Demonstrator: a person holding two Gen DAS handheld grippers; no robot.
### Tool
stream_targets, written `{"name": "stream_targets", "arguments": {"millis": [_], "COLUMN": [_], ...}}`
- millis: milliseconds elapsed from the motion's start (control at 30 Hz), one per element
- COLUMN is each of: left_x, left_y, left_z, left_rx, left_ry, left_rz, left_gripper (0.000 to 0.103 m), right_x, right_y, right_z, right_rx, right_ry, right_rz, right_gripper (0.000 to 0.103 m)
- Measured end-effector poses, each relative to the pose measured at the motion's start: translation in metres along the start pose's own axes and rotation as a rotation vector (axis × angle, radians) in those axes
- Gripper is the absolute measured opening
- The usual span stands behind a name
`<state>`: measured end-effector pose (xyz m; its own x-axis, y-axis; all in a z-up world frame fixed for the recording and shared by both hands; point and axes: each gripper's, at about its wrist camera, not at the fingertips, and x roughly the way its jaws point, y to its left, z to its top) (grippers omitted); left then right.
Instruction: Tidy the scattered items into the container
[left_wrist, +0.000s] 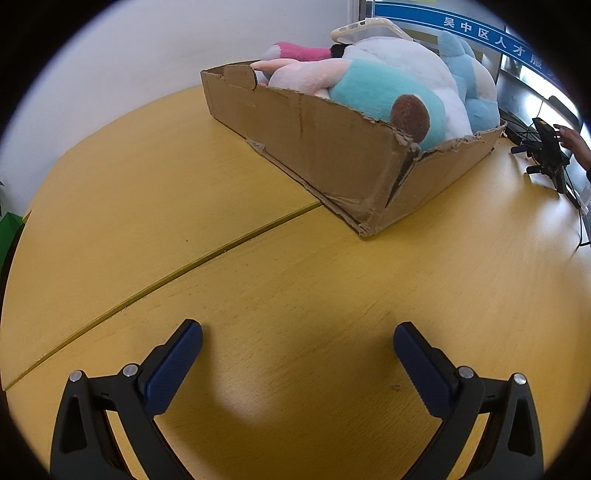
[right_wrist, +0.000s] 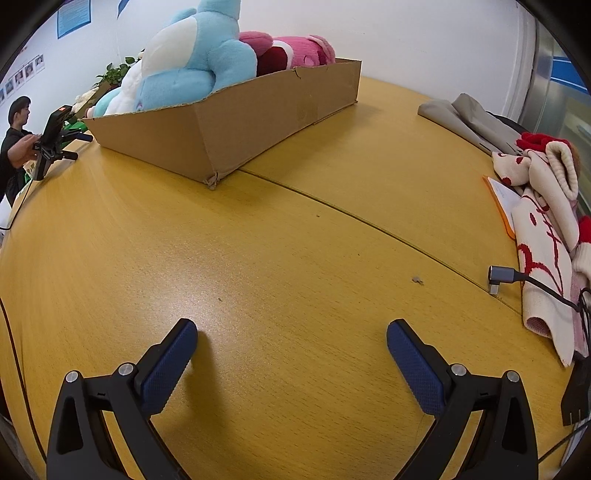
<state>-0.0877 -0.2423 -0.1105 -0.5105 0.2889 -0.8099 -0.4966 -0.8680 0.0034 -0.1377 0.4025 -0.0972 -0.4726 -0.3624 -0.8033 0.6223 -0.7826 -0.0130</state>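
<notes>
A torn cardboard box (left_wrist: 325, 147) stands on the yellow wooden table (left_wrist: 258, 280), piled with plush toys: a teal and white one (left_wrist: 373, 92), a light blue one (left_wrist: 469, 85) and a pink one (left_wrist: 295, 51). The box also shows in the right wrist view (right_wrist: 229, 122), with the light blue plush (right_wrist: 192, 62) and pink plush (right_wrist: 303, 51) in it. My left gripper (left_wrist: 297, 332) is open and empty, low over the bare table in front of the box. My right gripper (right_wrist: 291, 332) is open and empty, also over bare table.
A red and white knitted cloth (right_wrist: 543, 221), grey folded fabric (right_wrist: 469, 118) and a USB cable plug (right_wrist: 502, 277) lie at the right table edge. A person's hand rests on a black device on a stand (left_wrist: 550, 155) at the far edge; the person (right_wrist: 16, 136) also shows in the right wrist view.
</notes>
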Motion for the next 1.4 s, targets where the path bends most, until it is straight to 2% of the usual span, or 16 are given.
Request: {"name": "stream_targets", "arguments": {"millis": [267, 333, 1400], "left_x": [-0.0033, -0.003, -0.0021], "left_y": [0.0039, 0.0037, 0.001], "left_z": [-0.0029, -0.0025, -0.0011], "left_rx": [0.0, 0.0, 0.005], "left_ry": [0.001, 0.001, 0.002], "left_rz": [-0.001, -0.001, -0.003], "left_gripper": [0.103, 0.103, 0.103], "right_x": [0.0, 0.0, 0.0], "right_y": [-0.0002, -0.0003, -0.0007], "right_z": [-0.0001, -0.0002, -0.0005], "right_rx": [0.0, 0.047, 0.048], "right_ry": [0.0, 0.0, 0.0], "right_rz": [0.0, -0.036, -0.037], "right_gripper": [0.103, 0.103, 0.103]}}
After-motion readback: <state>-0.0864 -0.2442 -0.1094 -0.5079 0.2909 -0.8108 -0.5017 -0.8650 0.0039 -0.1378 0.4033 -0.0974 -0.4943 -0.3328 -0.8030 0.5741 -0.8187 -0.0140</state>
